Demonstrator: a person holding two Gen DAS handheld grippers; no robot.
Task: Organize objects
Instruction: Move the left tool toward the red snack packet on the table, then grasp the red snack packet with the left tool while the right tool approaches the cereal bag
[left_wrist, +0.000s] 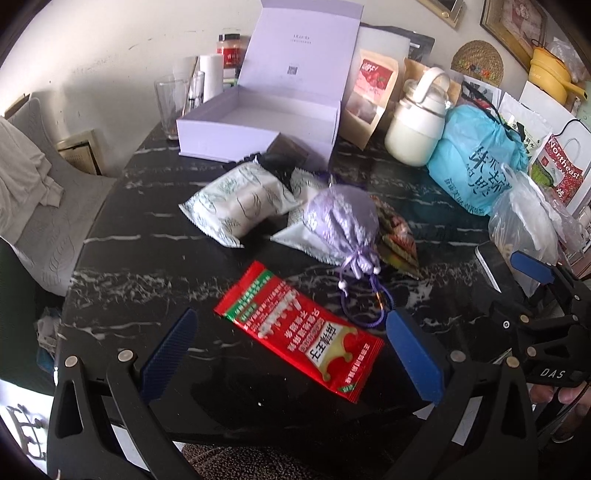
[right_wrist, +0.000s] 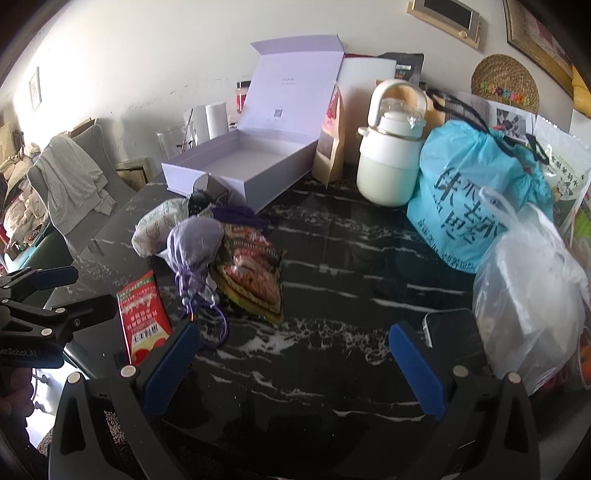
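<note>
Left gripper (left_wrist: 291, 352): jaws spread wide, holding nothing — the blue pads flank the red foil snack packet (left_wrist: 301, 330) without touching it.
Right gripper (right_wrist: 293, 367): jaws spread wide, empty, above bare black marble tabletop (right_wrist: 332, 266).
Red foil snack packet: lies flat near the table's 6 o'clock edge in the left wrist view; its long axis runs from 10 o'clock to 4 o'clock.
Lilac satin drawstring pouch (left_wrist: 341, 221): just beyond the packet toward 1 o'clock, cord end pointing at 6 o'clock; it rests on a white sachet.
White leaf-print wrapped pack (left_wrist: 240, 201): beside the pouch at 9 o'clock, long axis 8 to 2 o'clock.
Patterned red-brown foil packet (right_wrist: 255, 273): touching the pouch at its 3 o'clock side.
Lavender cardboard gift box (left_wrist: 258, 123): toward 12 o'clock, hinged lid upright — its visible interior is empty.
Cream kettle-shaped bottle (right_wrist: 389, 162): upright at 1 o'clock, contents not visible.
Blue drawstring plastic bag (right_wrist: 476, 199): at 2 o'clock, tied shut.
</note>
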